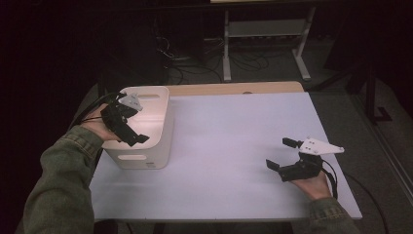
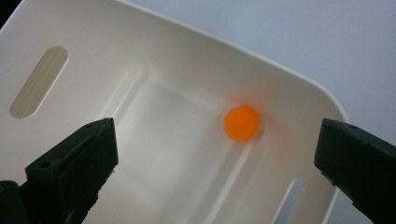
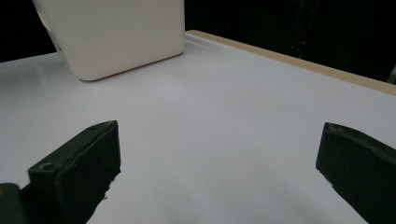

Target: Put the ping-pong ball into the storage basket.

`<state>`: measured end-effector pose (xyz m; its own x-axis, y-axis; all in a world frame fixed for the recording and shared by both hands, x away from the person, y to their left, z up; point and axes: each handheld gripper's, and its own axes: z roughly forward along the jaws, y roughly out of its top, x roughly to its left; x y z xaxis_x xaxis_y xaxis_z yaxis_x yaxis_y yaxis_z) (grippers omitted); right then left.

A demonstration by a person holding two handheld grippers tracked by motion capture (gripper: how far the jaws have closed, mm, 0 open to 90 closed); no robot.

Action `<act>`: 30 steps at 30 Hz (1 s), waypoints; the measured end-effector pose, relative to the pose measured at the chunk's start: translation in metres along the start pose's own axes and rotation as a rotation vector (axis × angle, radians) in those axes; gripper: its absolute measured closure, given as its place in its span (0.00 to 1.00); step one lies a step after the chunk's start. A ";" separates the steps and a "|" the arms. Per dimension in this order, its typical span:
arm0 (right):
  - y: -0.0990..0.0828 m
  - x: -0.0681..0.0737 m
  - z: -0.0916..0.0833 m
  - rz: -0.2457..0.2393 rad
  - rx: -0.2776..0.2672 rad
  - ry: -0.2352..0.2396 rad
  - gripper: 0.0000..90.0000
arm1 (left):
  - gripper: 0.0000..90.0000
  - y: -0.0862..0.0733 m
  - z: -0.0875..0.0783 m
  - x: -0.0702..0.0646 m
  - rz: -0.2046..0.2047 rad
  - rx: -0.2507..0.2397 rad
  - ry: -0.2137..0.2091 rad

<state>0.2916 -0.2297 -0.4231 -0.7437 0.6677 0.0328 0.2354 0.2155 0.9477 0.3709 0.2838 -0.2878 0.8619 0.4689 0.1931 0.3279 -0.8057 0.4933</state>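
Hovering with jaws wide over the white bin (image 1: 146, 127), the left gripper (image 1: 127, 127) looks down on the orange ball (image 2: 241, 123) resting inside, apparently dropped off, while the right gripper (image 1: 282, 155) waits wide over the desk (image 1: 229, 146).

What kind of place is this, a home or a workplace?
Probably a lab or workshop rather than a home. The plain white table carries a white bin holding an orange ball, handled with camera-fitted tongs. Behind it, loose cables lie on the floor by a metal stand, in a dark room.
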 end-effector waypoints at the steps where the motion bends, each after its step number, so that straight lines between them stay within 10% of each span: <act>1: 0.000 0.000 0.000 -0.002 0.000 0.000 0.00 | 0.00 -0.002 0.000 0.000 -0.007 -0.009 0.005; 30: 0.000 0.000 0.001 0.006 0.005 -0.001 0.00 | 0.00 -0.024 -0.005 -0.014 -0.093 -0.213 0.046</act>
<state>0.2919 -0.2292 -0.4237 -0.7417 0.6697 0.0386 0.2432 0.2148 0.9459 0.3487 0.2982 -0.2980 0.8118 0.5572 0.1747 0.3117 -0.6665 0.6772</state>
